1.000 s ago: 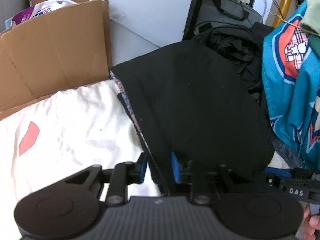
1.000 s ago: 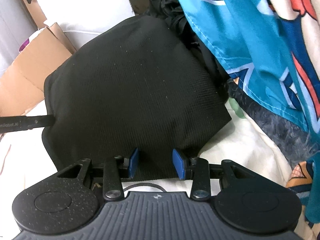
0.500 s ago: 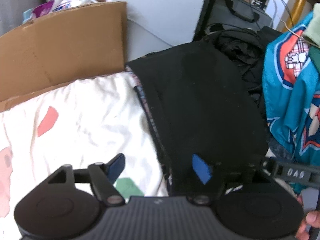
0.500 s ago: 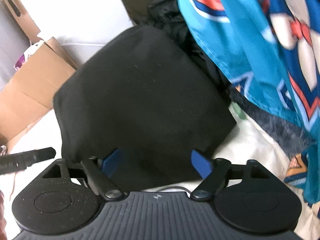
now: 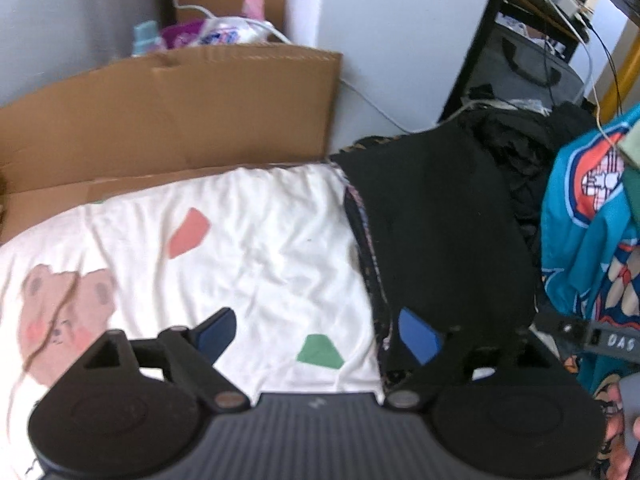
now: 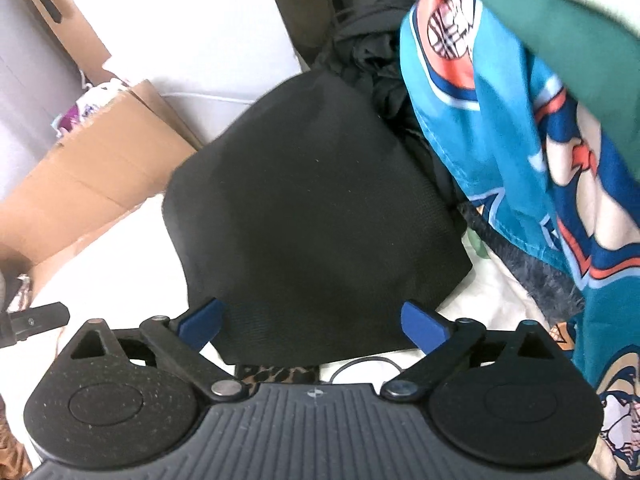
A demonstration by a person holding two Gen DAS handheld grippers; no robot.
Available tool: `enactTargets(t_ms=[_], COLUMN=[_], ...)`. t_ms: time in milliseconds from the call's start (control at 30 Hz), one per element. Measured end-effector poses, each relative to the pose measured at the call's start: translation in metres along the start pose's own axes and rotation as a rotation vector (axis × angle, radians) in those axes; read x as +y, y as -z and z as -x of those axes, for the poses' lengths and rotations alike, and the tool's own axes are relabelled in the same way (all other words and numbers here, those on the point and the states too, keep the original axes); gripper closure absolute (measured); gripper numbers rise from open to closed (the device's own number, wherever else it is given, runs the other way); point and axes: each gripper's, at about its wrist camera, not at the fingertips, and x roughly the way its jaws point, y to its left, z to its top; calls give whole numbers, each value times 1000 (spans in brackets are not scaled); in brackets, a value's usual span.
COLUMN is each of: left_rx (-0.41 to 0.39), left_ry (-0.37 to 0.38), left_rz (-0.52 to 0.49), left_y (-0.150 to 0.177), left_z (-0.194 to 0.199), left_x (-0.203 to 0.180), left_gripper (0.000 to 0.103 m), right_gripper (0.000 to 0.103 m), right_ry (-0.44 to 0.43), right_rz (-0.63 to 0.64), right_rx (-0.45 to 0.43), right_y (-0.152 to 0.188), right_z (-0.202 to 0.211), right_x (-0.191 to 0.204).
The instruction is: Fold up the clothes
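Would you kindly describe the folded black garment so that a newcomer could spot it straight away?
Start at the white bedsheet with its coloured patches, and follow it to the end away from the cardboard box. There the folded black garment lies flat, beside the hanging teal printed cloth. Unlike the crumpled dark clothes behind it, it is a smooth, plain, neat-edged panel.

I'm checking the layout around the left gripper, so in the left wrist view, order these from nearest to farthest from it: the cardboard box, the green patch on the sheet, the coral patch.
1. Green patch: just ahead of the left gripper, between its opening fingers.
2. Coral patch: farther up the sheet, toward the left.
3. Cardboard box: beyond the sheet's far edge.
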Motion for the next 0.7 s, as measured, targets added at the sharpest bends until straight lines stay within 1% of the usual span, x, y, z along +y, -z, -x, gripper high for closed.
enactTargets(t_ms=[200, 333, 433, 600, 700], left_rx=[4, 17, 12, 8, 12], left_ry=[-46, -36, -47, -61, -64], left_rz=[12, 44, 50, 58, 71], left_y=[-3, -3, -2, -2, 0], left_z=[42, 70, 91, 128, 149], left_x=[11, 17, 20, 29, 38], left_gripper=[10, 9, 5, 4, 4], right_gripper=[1, 1, 1, 1, 1], right_ry=[-10, -14, -21, -31, -41], right_rz=[1, 23, 35, 61, 65], right_rx=[2, 16, 23, 49, 41], right_y=[-8, -13, -18, -29, -38], right_z=[34, 55, 71, 98, 115], right_x=[7, 18, 25, 40, 50])
